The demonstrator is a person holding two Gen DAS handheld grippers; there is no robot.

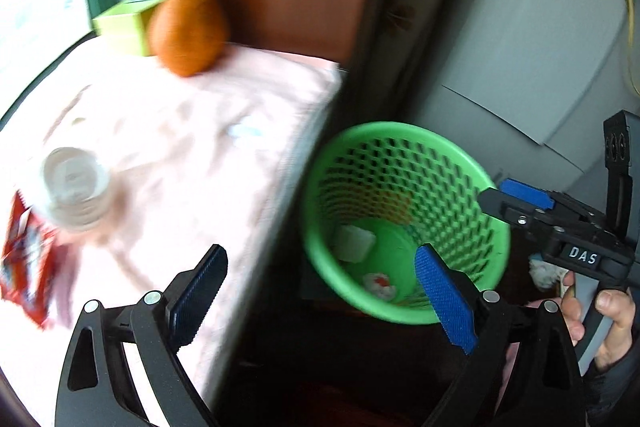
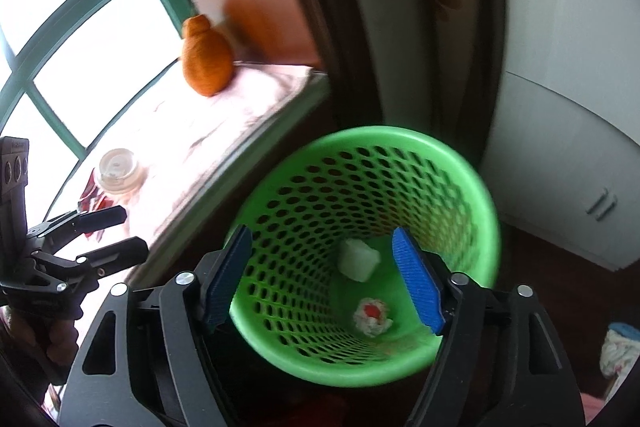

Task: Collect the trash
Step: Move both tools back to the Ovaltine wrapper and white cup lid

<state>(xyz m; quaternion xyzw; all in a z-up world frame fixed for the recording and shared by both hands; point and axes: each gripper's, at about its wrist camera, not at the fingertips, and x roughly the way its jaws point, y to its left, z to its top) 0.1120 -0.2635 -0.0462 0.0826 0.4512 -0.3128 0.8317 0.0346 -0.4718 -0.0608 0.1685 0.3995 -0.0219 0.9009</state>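
Two scraps already lie at the bottom of the green basket: a white block and, toward six o'clock from it, a crumpled wad with a red spot. The right gripper hangs over the basket, jaws spread, nothing between them, so the drop looks done. The left gripper, also spread and empty, straddles the ledge's edge. On the ledge, at nine o'clock from the basket, a plastic bottle stands touching a red wrapper. Likely next: swing left, close on one, carry it back over the rim
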